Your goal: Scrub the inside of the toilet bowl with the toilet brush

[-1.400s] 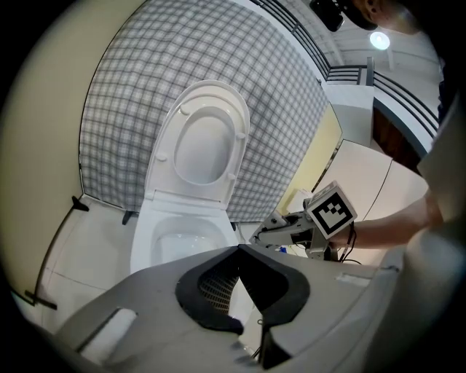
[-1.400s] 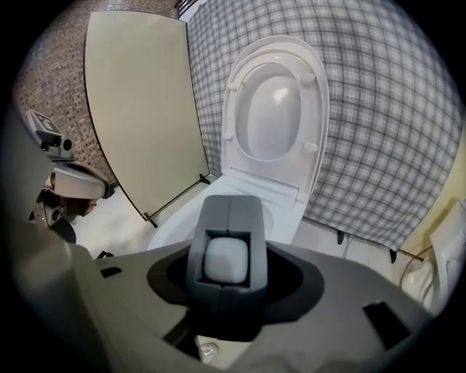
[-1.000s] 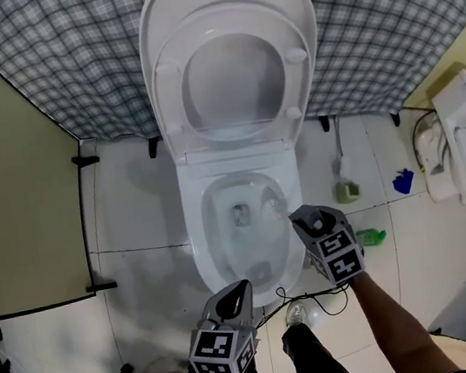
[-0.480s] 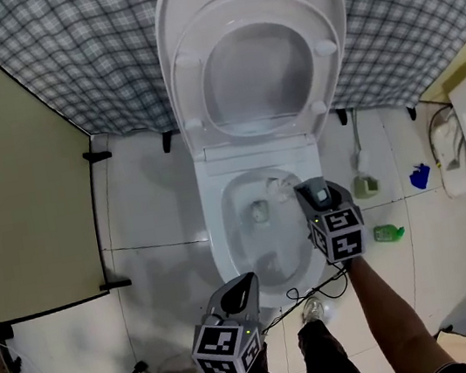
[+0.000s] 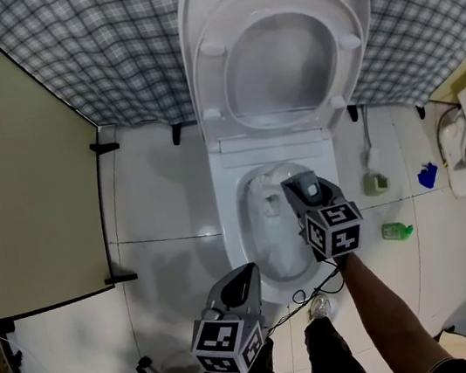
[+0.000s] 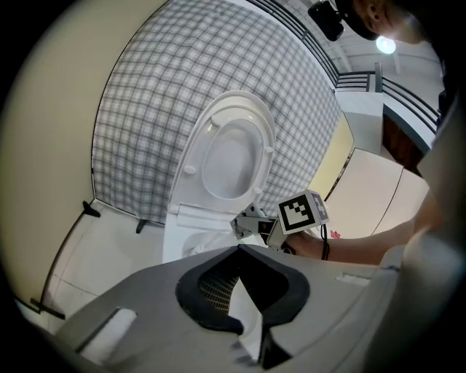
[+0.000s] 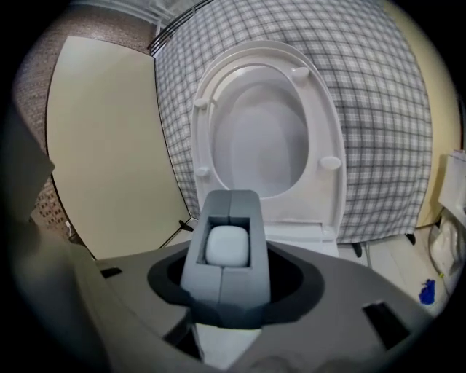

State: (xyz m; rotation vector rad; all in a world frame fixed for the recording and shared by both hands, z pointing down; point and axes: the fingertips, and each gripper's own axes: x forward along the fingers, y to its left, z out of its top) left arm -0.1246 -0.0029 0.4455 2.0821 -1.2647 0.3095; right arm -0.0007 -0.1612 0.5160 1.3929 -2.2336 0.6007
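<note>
At the lower centre-left of the head view, the left tool is hanging closed and empty in front of the toilet, taking no part in the work. In the middle, the toilet bowl is lying open below the raised seat and lid. Just right of centre, the right tool is clamping the white handle of the toilet brush. Over the last second it has been travelling from the bowl's right rim inward, toward the back of the bowl. The brush's lower end appears to be reaching into the bowl there, though contact with the wall is too small to confirm. Scrubbing is probably under way, with the near wall still awaiting coverage.
</note>
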